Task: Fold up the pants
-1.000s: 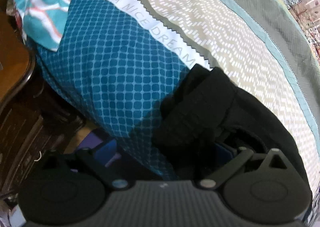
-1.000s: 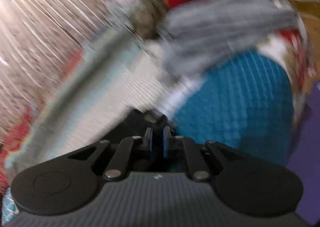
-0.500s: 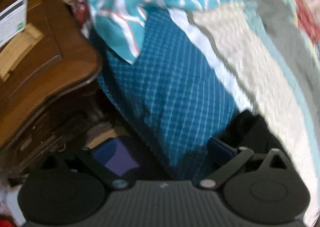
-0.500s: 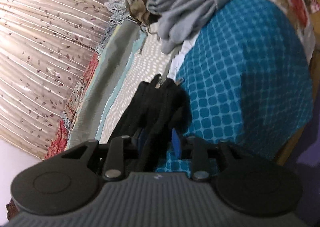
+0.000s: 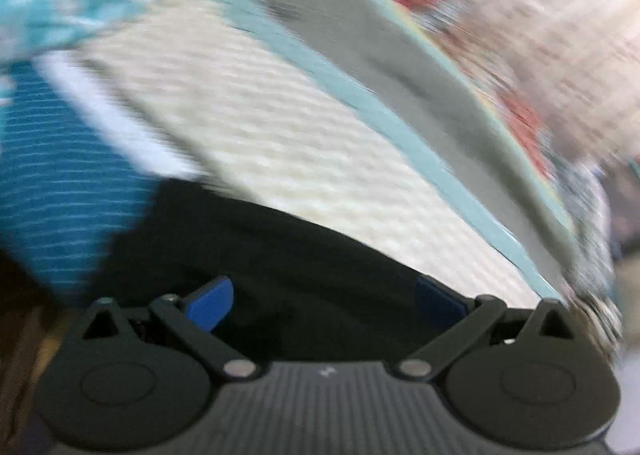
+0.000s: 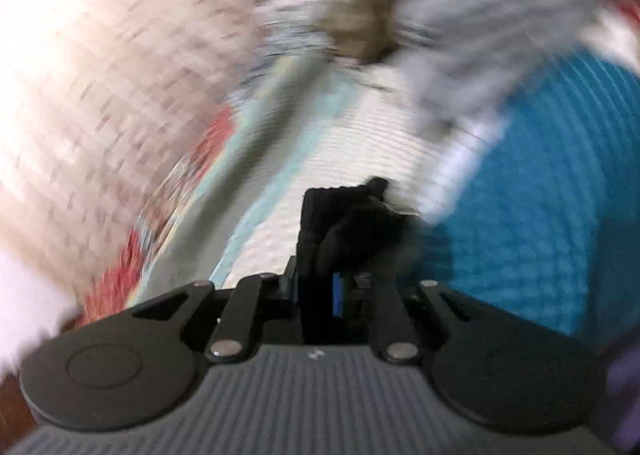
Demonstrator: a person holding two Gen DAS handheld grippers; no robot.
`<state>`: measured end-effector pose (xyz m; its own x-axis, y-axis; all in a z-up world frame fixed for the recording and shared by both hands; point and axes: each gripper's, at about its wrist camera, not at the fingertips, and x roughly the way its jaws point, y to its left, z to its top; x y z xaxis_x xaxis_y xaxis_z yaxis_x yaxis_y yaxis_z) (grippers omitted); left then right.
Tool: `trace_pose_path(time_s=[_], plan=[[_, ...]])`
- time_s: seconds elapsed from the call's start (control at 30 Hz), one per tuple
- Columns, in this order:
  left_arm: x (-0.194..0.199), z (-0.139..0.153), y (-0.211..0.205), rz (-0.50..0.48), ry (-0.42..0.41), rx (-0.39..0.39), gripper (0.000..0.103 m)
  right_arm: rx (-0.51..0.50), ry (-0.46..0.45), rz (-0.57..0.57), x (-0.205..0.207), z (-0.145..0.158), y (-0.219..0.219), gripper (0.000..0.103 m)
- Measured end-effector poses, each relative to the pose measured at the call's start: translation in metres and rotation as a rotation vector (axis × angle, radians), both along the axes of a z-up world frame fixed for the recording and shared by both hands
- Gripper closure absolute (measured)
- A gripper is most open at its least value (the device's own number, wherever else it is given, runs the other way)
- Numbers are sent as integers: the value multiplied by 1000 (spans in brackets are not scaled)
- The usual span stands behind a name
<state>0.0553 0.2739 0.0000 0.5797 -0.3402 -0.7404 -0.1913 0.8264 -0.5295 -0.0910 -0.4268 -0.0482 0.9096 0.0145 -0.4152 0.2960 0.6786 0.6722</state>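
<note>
**Right gripper now clamps the pants**

My right gripper (image 6: 316, 295), half open before, is now closed on the black pants (image 6: 352, 231). My left gripper (image 5: 324, 295) stays wide open over the pants (image 5: 280, 255) on the bedspread (image 5: 280, 127); blur probably hides contact.

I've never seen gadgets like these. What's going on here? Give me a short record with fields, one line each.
Setting: a bed with a patterned bedspread, teal, cream and grey
Item handled: black pants lying on the bedspread
Left gripper: open, blue fingers wide apart over the pants
Right gripper: shut on a bunched bit of the pants
Other laundry: a grey garment further up the bed
Image quality: both views blurred
</note>
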Motion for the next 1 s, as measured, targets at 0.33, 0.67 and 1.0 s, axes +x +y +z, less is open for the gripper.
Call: trace_pose_path(time_s=[0.33, 0.67, 1.0], plan=[[37, -44, -131, -320, 12, -140, 2, -528, 20, 606, 61, 38, 195, 88], [35, -103, -163, -370, 156, -144, 2, -509, 172, 944, 83, -21, 270, 52], [41, -109, -218, -464, 145, -19, 2, -264, 114, 562, 23, 9, 162, 69]])
